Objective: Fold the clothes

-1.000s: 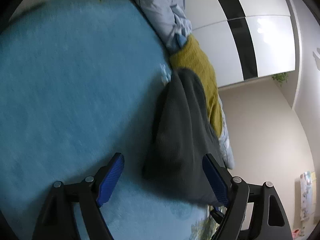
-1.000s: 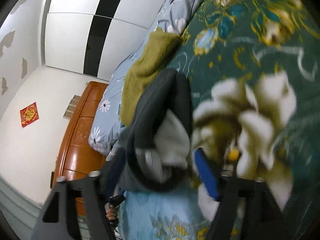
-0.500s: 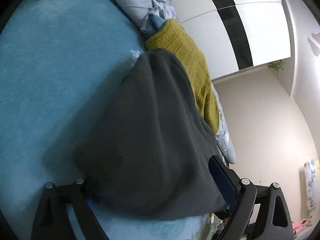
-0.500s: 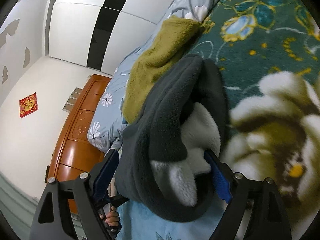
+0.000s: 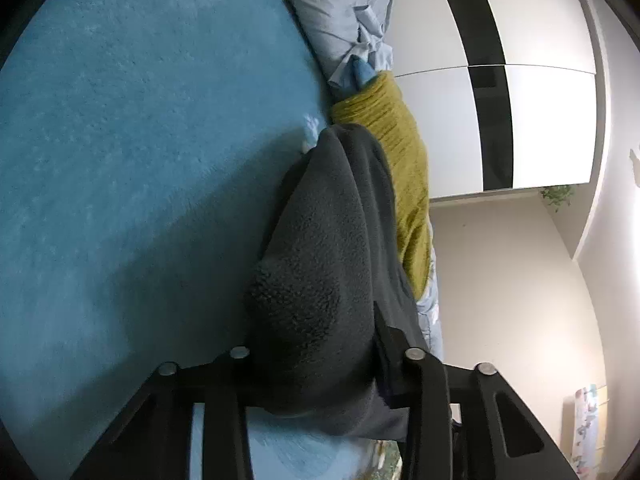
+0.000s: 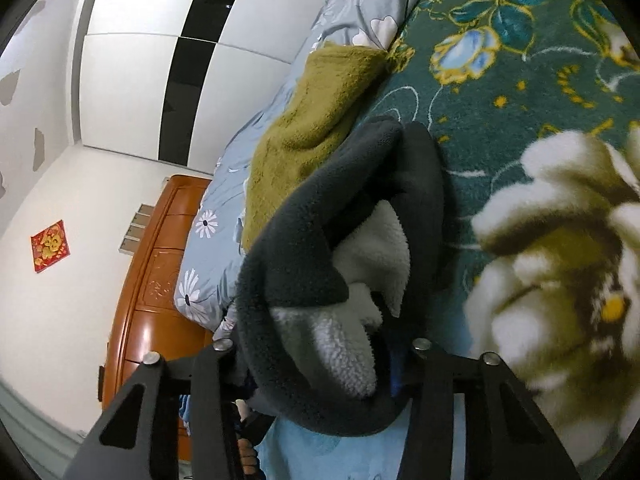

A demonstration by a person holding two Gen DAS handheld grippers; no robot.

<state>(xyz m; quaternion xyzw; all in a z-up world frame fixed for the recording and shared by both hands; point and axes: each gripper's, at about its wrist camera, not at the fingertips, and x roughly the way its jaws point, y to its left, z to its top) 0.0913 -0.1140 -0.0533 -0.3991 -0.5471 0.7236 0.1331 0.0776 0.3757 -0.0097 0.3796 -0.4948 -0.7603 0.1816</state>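
Note:
A dark grey fleece garment (image 5: 332, 264) with a white lining (image 6: 372, 240) lies bunched on the bed. My left gripper (image 5: 316, 344) is shut on one end of it, and the fleece fills the space between the jaws. My right gripper (image 6: 320, 340) is shut on the other end (image 6: 304, 248), where grey fleece and white lining bulge between the jaws. The pads of both grippers are mostly hidden by cloth. An olive-yellow knitted garment (image 5: 400, 168) lies just behind the grey one, also in the right wrist view (image 6: 312, 120).
A blue plush blanket (image 5: 140, 160) with a dark green flowered part (image 6: 520, 92) covers the bed. A pale blue flowered quilt (image 6: 224, 216) lies along the far edge. A wooden headboard (image 6: 152, 292) and white wardrobe doors (image 5: 540, 120) stand behind.
Both grippers moved onto the grey fleece and closed on it. One second ago both stood open around it, and the garment has gathered into a tighter bundle.

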